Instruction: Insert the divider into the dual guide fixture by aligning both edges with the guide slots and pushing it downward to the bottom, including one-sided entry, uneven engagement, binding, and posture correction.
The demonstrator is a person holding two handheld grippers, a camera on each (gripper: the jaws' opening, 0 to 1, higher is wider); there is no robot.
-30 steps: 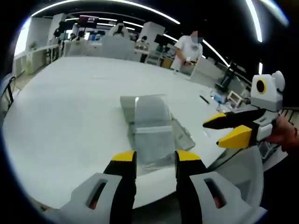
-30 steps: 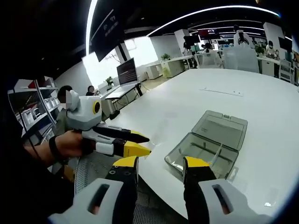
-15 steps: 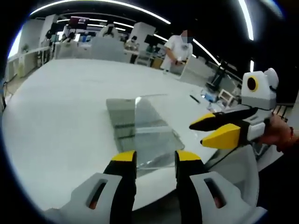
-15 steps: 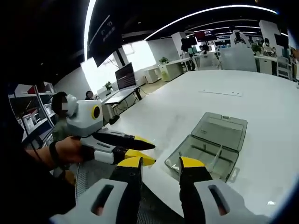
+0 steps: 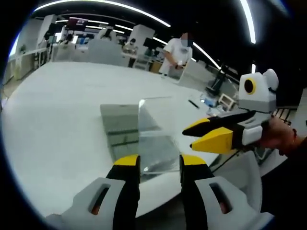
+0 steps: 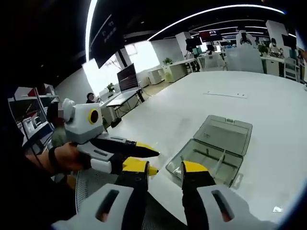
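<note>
Two tools, left and right, hover with jaws apart and empty, near the clear hinged plastic fixture box on the white bench. Its upright transparent divider looks light, stiff and slippery; pinch its top edge.

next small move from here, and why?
Probably bring the right gripper onto the upright clear divider in the open transparent box. Both grippers, the left gripper included, hang open and empty at the white table edge, short of the box.
</note>
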